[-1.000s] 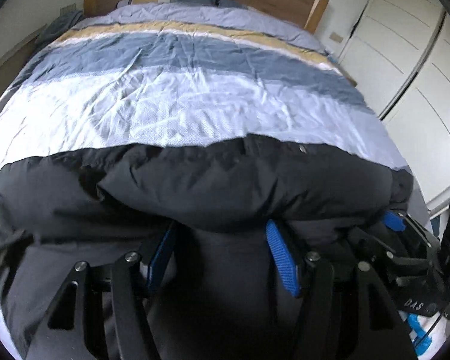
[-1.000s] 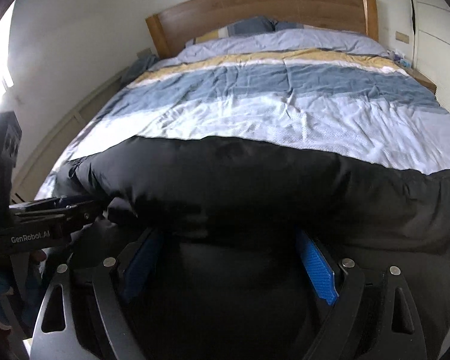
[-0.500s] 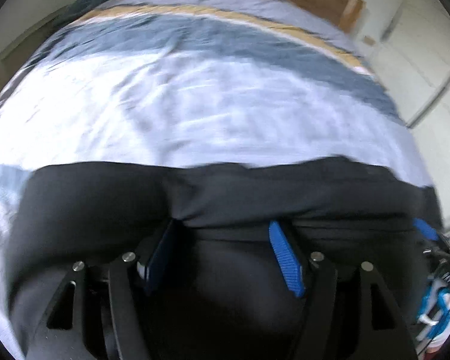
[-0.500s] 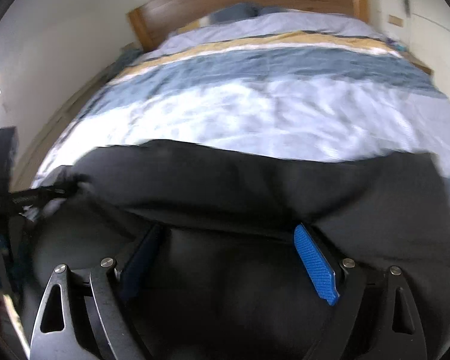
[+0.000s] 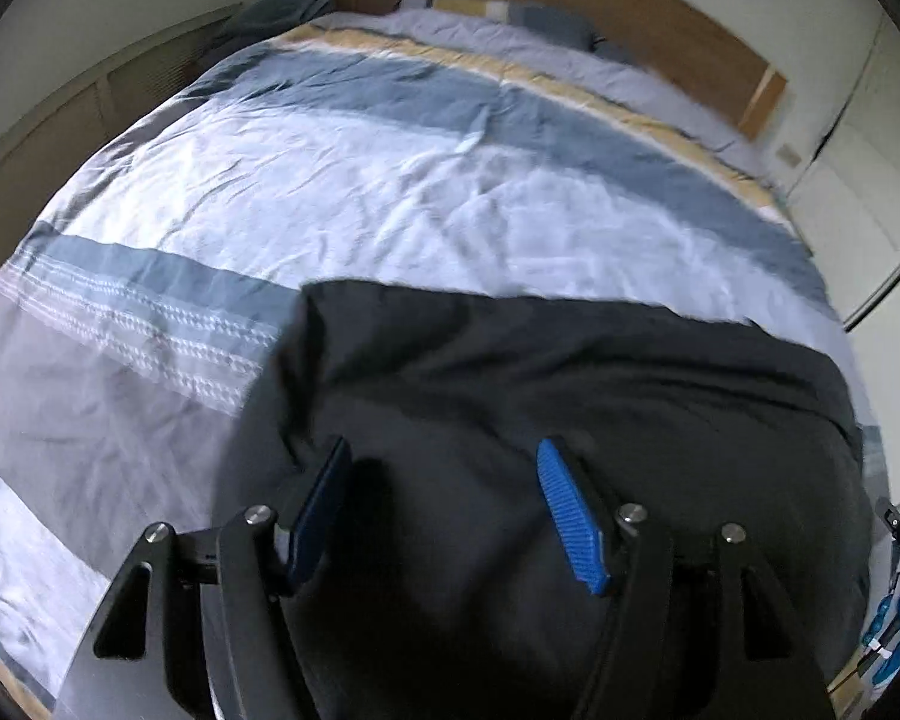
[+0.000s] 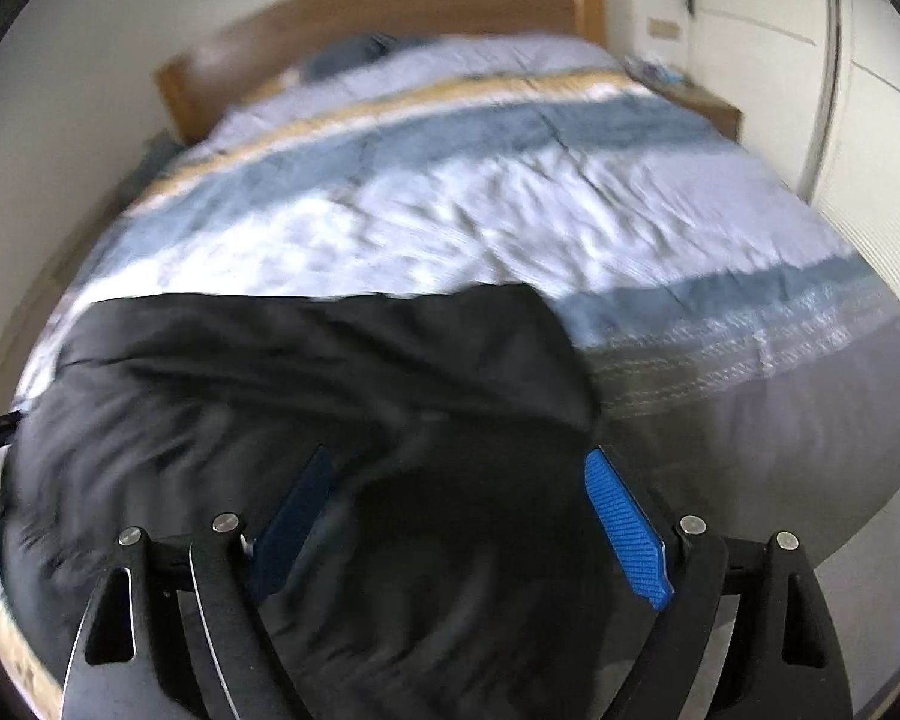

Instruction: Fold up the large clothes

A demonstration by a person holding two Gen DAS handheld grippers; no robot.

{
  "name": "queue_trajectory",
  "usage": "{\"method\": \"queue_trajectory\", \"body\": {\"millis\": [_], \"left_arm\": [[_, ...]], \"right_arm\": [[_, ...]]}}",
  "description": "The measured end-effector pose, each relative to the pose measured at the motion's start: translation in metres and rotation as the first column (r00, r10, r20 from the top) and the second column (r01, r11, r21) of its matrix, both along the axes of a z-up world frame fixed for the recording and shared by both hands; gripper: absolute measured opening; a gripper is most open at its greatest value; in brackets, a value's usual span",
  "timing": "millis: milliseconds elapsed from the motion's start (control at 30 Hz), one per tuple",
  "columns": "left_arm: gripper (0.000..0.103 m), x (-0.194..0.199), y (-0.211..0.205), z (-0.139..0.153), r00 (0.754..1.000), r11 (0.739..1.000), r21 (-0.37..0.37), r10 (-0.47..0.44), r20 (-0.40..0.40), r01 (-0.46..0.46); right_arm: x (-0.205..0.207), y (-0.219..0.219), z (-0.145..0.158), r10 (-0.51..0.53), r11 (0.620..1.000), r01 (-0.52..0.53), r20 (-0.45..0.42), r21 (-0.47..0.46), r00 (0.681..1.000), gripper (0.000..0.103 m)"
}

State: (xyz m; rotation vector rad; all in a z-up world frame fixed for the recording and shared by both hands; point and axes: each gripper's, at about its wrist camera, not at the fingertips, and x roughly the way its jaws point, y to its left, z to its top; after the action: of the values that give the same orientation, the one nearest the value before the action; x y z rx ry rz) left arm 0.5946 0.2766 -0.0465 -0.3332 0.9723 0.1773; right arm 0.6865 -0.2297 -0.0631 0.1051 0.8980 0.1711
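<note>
A large black padded garment (image 5: 570, 396) lies folded at the foot of the bed; it also fills the lower left of the right wrist view (image 6: 306, 396). My left gripper (image 5: 444, 504) is open, its blue pads (image 5: 567, 516) wide apart above the garment's left part, with nothing between them. My right gripper (image 6: 456, 516) is open too, its blue pads (image 6: 627, 534) apart over the garment's right end, near its folded corner (image 6: 546, 354). Neither holds cloth.
The bed has a striped blue, white and tan duvet (image 5: 390, 168) and a wooden headboard (image 5: 630, 18). White wardrobe doors (image 5: 870, 180) stand on the right. A low wooden ledge (image 5: 60, 120) runs along the left wall. A nightstand (image 6: 696, 105) stands by the headboard.
Both grippers rose and drew back from the garment and swung apart. The puffy roll that stood in front of the fingers now lies flatter, with more duvet showing beside it.
</note>
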Motion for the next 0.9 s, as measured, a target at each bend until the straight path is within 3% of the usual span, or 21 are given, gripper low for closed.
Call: {"method": "queue_trajectory", "body": {"millis": [100,233,300,500,600,900], "left_arm": [[0.063,-0.019,-0.019,-0.002,0.999,0.999,-0.030,-0.014,0.052,0.015],[0.063,-0.033,-0.042,-0.008,0.995,0.998,0.033,-0.051,0.087,0.049],[0.063,-0.038,-0.048,-0.015,0.994,0.996,0.068,-0.065,0.086,0.060],[0.063,-0.066,-0.056,-0.016,0.990,0.994,0.096,-0.065,0.127,0.053],[0.063,-0.084,-0.070,-0.010,0.984,0.992,0.113,-0.075,0.161,0.057],[0.063,-0.123,-0.100,-0.002,0.975,0.986,0.140,-0.113,0.191,0.087]], "right_arm": [[-0.023,0.025,0.013,0.059,0.997,-0.061,0.055,0.039,0.997,0.088],[-0.043,0.059,0.012,0.133,0.989,-0.139,0.099,0.056,0.986,0.094],[-0.044,0.068,-0.006,0.152,0.987,-0.155,0.058,0.040,0.987,0.094],[-0.042,0.035,-0.032,0.039,0.997,-0.039,0.003,0.064,0.999,0.094],[-0.051,0.023,-0.027,-0.011,1.000,0.011,0.011,-0.002,1.000,0.093],[-0.115,0.050,0.005,0.129,0.991,-0.132,0.097,0.022,0.987,0.094]]}}
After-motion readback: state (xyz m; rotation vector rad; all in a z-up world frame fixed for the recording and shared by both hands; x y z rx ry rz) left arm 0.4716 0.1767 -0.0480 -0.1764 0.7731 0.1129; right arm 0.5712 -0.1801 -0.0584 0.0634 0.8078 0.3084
